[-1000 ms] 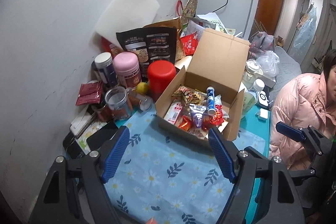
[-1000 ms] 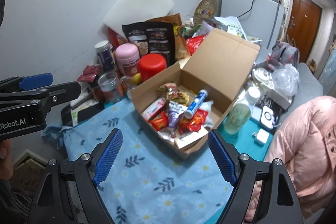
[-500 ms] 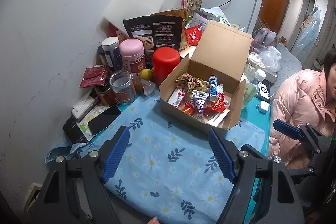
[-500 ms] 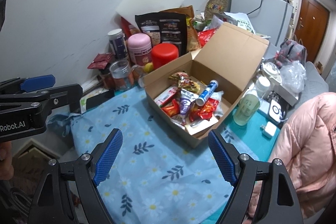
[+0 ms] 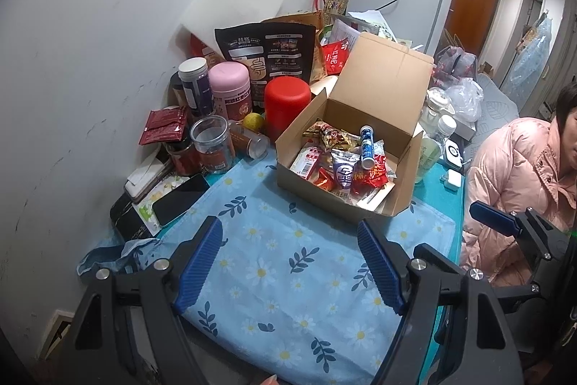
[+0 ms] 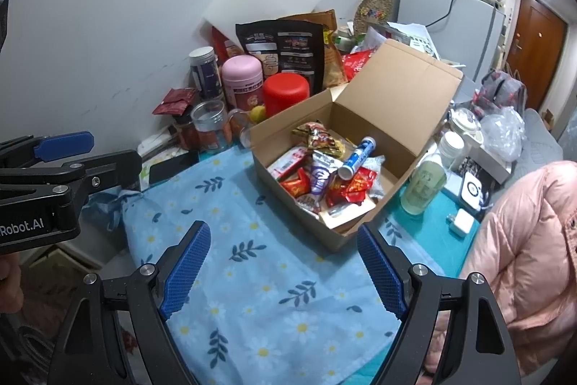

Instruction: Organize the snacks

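On the table, seen from the left wrist, an open cardboard box (image 5: 346, 165) sits on a blue flowered cloth (image 5: 288, 262), its lid standing up at the back. Snack packets (image 5: 342, 165) fill the box, with a blue tube (image 5: 367, 147) lying on top of them. The left gripper (image 5: 288, 262) hangs over the cloth, near the box and short of it, its jaws apart with nothing between them. Left of the box stand a red canister (image 5: 286, 103), a pink canister (image 5: 230, 89) and a clear jar (image 5: 212, 147); a black pouch (image 5: 270, 49) leans behind them. A person in a pink jacket (image 5: 519, 175) sits at the right edge, with the other gripper in front of them.

From the right wrist, the same box (image 6: 306, 139) lies ahead and slightly right, the snack packets (image 6: 324, 175) and blue tube (image 6: 357, 157) inside. The right gripper (image 6: 285, 262) is above the cloth (image 6: 252, 276), jaws apart and empty, not touching the box. A bottle of pale liquid (image 6: 425, 183) stands just beside the box's right wall. The left gripper shows at the left edge.
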The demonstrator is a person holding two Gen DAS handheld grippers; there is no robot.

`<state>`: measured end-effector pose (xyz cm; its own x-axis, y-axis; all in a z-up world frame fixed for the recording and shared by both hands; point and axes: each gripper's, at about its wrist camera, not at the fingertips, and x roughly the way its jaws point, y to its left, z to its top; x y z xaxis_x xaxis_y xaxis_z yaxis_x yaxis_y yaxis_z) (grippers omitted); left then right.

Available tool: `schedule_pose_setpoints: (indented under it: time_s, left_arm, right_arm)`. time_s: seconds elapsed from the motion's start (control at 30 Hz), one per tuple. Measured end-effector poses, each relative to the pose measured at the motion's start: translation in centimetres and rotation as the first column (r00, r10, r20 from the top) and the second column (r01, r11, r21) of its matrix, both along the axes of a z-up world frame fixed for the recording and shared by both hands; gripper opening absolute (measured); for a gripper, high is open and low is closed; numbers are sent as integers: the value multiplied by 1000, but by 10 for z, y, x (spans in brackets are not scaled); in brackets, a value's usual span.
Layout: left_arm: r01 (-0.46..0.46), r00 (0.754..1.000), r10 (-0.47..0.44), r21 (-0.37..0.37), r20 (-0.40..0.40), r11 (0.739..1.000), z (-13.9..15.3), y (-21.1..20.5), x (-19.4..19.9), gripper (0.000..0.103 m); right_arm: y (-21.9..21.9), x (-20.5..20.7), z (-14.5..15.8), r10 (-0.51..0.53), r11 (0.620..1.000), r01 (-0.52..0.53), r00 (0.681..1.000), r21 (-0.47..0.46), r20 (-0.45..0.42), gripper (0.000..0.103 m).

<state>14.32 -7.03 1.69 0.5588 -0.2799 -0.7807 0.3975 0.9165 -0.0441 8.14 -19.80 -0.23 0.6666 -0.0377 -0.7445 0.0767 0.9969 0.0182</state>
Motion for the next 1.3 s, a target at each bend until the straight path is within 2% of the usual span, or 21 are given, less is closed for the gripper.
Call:
schedule_pose_setpoints:
  time_s: [1.3]
  left_arm:
    - [-46,999,46,10,-10,999,-3,12,7,77]
  right_arm:
    - [14,14,-5,44,999,-45,999,-13,-16,84]
